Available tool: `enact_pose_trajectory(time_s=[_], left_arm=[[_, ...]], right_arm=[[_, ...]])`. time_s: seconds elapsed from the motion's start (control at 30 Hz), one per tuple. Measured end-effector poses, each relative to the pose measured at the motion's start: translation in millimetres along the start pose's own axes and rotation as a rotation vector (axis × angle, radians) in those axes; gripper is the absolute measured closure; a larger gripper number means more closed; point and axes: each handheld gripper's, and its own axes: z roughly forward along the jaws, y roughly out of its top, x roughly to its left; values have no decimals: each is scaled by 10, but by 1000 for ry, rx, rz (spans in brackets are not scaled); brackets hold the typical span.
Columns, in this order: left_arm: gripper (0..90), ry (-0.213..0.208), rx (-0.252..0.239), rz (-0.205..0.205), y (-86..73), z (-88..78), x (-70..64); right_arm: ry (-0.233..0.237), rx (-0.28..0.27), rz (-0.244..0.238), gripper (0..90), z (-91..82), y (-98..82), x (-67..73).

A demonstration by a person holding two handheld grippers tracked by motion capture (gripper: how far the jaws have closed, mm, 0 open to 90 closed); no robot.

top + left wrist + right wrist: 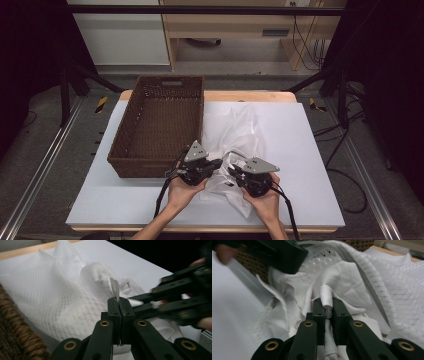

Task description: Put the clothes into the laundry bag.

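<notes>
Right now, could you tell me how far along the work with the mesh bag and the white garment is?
Done: both grips set. In hand: left gripper pinches the mesh bag edge; right gripper clamps the white garment. Left: the wicker basket holds nothing.

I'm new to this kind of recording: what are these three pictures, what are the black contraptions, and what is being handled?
A person holds a handheld tool with two black jaws in each hand. The high view looks down on the table; the other two pictures come from cameras riding on each tool. On the table lie a brown wicker basket and a white mesh laundry bag with white clothing inside. The left gripper is shut on the bag's edge strip; the right gripper is shut on a fold of white cloth.
</notes>
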Motion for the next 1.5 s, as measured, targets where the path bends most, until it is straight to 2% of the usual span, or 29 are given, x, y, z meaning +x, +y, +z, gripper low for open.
enact_pose_trajectory(time_s=[0.07,0.13,0.17,0.2,0.3,0.4,0.5,0.57,0.63,0.77,0.83,0.9,1.0,1.1,1.13,1.23,1.27,1.33,1.4,1.43,1.5], left_arm=[[891,-9,-7,9,7,-17,-36],[890,-13,-4,17,6,-32,-54],[890,-10,2,20,-2,-26,-57],[890,-8,11,20,-17,-8,-54],[890,-2,40,11,-82,79,-26],[890,13,54,3,-116,126,17],[889,7,55,-13,-127,149,54],[889,1,53,-12,-127,161,44],[889,13,56,4,-126,175,14],[889,28,47,-5,-128,172,46],[889,25,34,-24,-120,149,93],[890,34,26,-26,-112,126,112],[890,38,16,-22,-92,95,109],[890,36,13,-21,-84,90,102],[890,35,14,-20,-85,93,102],[890,34,18,-17,-87,97,101],[890,33,19,-17,-87,96,97],[890,32,19,-18,-85,90,92],[890,29,18,-18,-81,82,88],[890,26,17,-18,-79,76,83],[890,22,15,-13,-76,71,64]], right_arm=[[-50,38,5,832,139,35,-33],[-131,54,33,833,254,55,-111],[-160,60,73,833,298,59,-161],[-172,56,109,833,329,62,-205],[-199,52,118,828,344,70,-238],[-156,32,114,800,185,78,-225],[-73,21,90,738,-68,85,-169],[-26,20,68,660,-205,66,-104],[-3,24,44,573,-275,37,-26],[6,40,26,477,-268,11,61],[8,37,34,454,-254,10,71],[16,47,38,424,-212,-9,89],[-1,61,7,405,-213,-15,146],[28,68,25,380,-264,-18,154],[35,88,25,376,-251,-37,153],[16,160,19,420,-114,-123,137],[4,184,12,465,-58,-146,122],[-46,211,2,617,20,-169,97],[-60,211,41,804,53,-176,32],[-63,210,70,846,59,-168,11],[-95,191,93,857,56,-138,-12]])
